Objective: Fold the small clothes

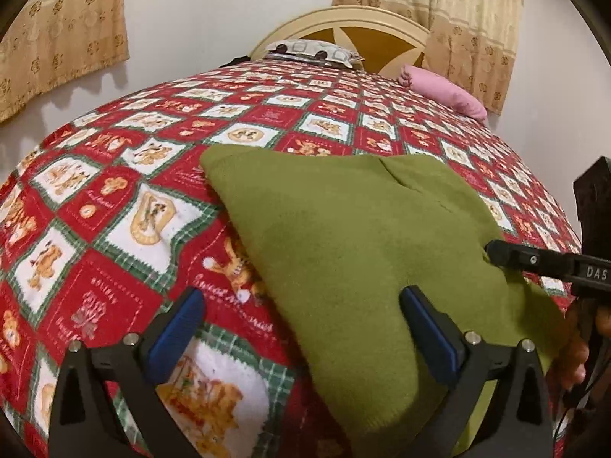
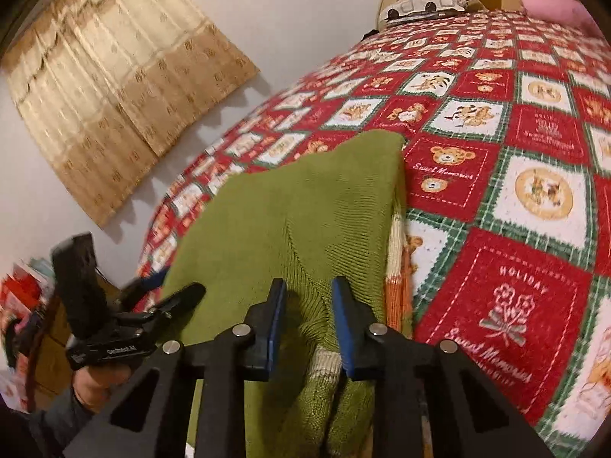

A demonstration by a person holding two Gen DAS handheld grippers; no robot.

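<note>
A green knitted garment [image 1: 343,244] lies on the red patterned bedspread [image 1: 114,206] near the bed's front edge. In the right wrist view the garment [image 2: 290,206] shows cream and orange stripes along its right edge. My left gripper [image 1: 301,316] is open, jaws wide, one finger over the bedspread and one over the garment. My right gripper [image 2: 308,313] is shut on a bunched fold of the garment's near edge. The right gripper also shows in the left wrist view [image 1: 496,253], and the left gripper in the right wrist view [image 2: 168,297].
A pink pillow [image 1: 443,91] and a patterned pillow [image 1: 309,51] lie at the headboard [image 1: 343,23]. Beige curtains [image 2: 114,107] hang on the wall. Colourful clutter [image 2: 23,290] sits beside the bed on the left.
</note>
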